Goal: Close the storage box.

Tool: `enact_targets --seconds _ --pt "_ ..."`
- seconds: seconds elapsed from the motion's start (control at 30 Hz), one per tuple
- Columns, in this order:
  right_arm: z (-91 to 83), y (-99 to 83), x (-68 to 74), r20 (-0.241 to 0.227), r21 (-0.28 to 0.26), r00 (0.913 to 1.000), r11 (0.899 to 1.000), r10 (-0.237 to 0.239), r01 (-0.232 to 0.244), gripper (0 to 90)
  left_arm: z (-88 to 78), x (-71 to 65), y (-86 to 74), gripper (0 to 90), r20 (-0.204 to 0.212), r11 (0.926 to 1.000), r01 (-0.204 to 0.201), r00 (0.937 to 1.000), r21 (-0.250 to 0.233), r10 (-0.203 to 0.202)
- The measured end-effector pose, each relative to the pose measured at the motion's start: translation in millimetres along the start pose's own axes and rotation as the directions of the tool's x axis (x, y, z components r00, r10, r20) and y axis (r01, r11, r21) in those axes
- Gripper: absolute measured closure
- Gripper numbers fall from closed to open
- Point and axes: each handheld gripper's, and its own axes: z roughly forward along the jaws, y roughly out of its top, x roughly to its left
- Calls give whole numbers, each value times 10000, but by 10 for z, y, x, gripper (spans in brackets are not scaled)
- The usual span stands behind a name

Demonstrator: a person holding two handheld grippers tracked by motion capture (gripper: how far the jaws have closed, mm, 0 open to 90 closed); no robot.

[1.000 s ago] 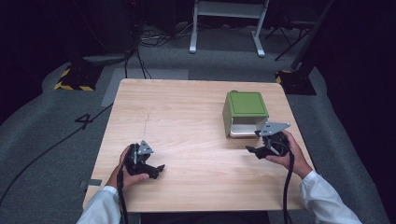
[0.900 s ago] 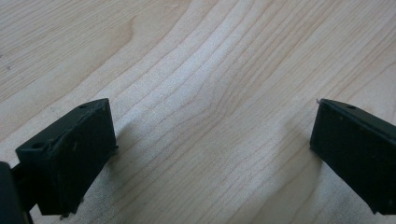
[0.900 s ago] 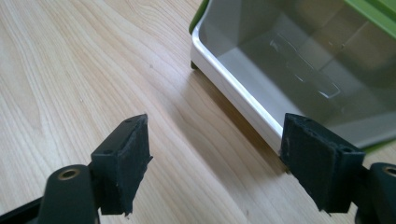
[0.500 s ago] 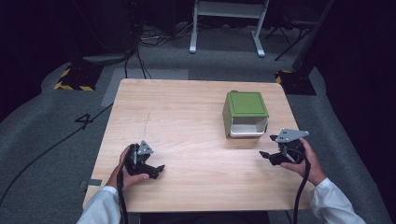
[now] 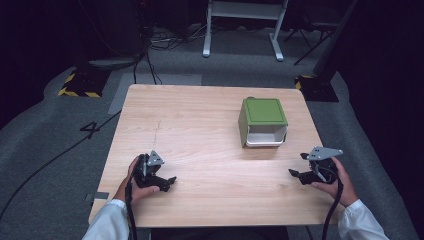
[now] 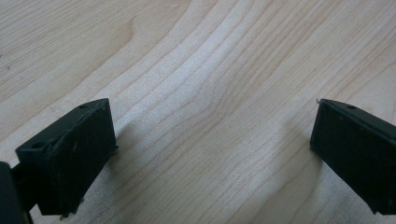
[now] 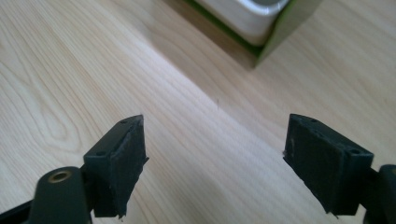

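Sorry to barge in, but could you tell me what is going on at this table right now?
A person at a wooden table holds a two-jaw gripper in each hand. The left gripper rests near the front edge, jaws open over bare wood. The right gripper sits at the front right, jaws also open and empty, pointing toward a green box with a white inner part showing at its open front. Nothing is being gripped.

Beyond the right gripper's fingers [image 7: 116, 163] the green box [image 7: 285, 28] runs off the picture's top edge — its white insert [image 7: 243, 14] is cut too, and what it holds cannot be told.
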Motion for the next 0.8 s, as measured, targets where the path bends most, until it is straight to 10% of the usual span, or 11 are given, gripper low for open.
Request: enact_targets --seconds 0.8 --pt "22 -742 -147 135 -592 9744 9729 2245 -2234 149 -2 0 0 4 -30 10000 -22 10000 14 22"
